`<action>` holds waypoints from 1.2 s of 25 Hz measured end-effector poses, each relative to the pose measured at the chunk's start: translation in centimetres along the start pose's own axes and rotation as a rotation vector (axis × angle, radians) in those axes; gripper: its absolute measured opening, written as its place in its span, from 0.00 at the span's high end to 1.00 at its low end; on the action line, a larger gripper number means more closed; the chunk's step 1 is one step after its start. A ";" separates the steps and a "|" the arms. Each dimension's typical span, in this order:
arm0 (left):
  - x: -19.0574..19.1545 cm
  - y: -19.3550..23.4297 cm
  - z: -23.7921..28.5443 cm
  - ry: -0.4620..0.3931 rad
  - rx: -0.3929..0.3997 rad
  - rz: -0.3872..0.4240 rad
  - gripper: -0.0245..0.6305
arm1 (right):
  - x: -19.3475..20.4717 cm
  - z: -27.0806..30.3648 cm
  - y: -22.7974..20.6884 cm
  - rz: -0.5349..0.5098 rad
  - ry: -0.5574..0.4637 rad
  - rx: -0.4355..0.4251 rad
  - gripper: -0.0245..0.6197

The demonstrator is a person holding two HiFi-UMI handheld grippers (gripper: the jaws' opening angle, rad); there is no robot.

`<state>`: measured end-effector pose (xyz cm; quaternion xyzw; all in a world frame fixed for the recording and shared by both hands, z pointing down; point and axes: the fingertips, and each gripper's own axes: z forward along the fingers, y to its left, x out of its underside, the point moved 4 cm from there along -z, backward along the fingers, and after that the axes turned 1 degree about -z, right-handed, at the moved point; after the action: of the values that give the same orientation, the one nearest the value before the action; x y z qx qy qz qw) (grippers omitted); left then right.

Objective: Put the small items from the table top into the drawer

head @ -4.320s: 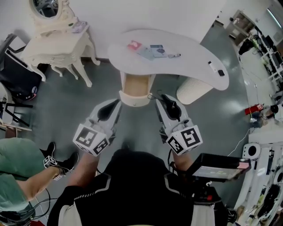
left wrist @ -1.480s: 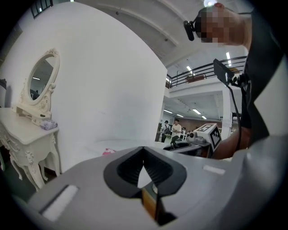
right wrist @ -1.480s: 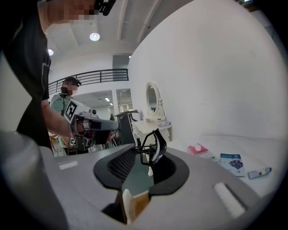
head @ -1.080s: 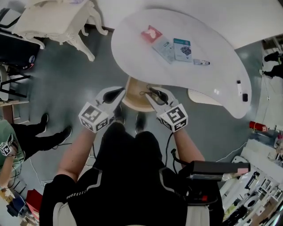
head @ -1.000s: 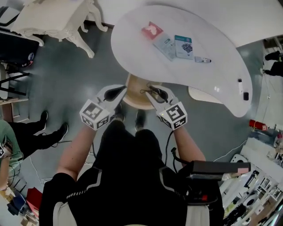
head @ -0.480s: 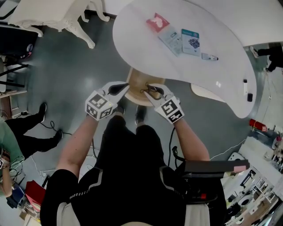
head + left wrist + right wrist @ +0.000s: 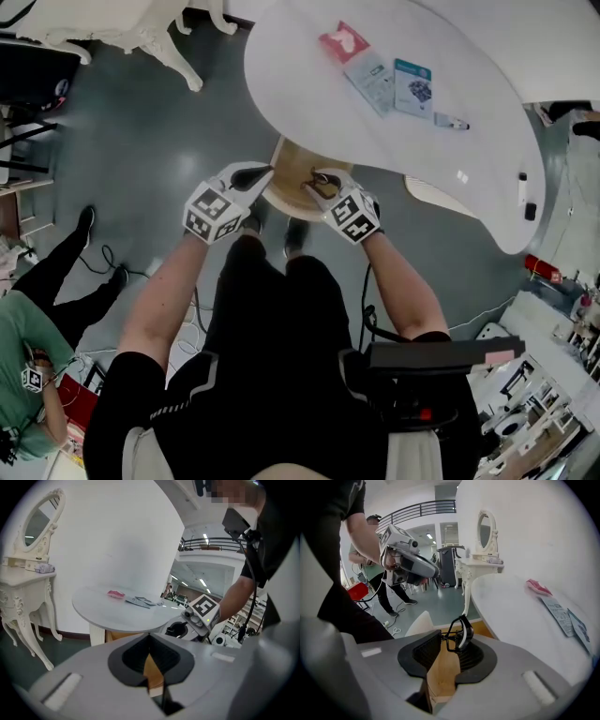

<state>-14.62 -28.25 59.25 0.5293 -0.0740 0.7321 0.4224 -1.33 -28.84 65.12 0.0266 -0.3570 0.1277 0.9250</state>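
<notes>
Now the eyelash curler [image 7: 461, 632] is sitting pinched between the jaws of the right gripper [image 7: 447, 641], which is hovering over the open wooden drawer [image 7: 281, 186] under the table's [image 7: 309, 122] near edge, probably so it can drop straight in. Meanwhile the left gripper [image 7: 251, 176], jaws closed on nothing, is waiting beside the drawer, while a pink packet [image 7: 343, 41] and cards [image 7: 413, 86] are lying well in from that edge.

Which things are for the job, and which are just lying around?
For the job: drawer, eyelash curler in the right gripper, and on the table pink packet, grey card, blue card, small stick.
Just lying about: dressing table, mirror, red box.
</notes>
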 end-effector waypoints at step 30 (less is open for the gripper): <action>4.3 4.0 2.7 0.060 -0.049 -0.055 0.96 | 6.6 10.3 -0.6 -0.282 0.387 -0.109 0.80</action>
<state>-15.80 -29.94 65.36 0.4983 -0.0643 0.7337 0.4573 -3.18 -29.44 77.19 0.0015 -0.1723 -0.0194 0.9849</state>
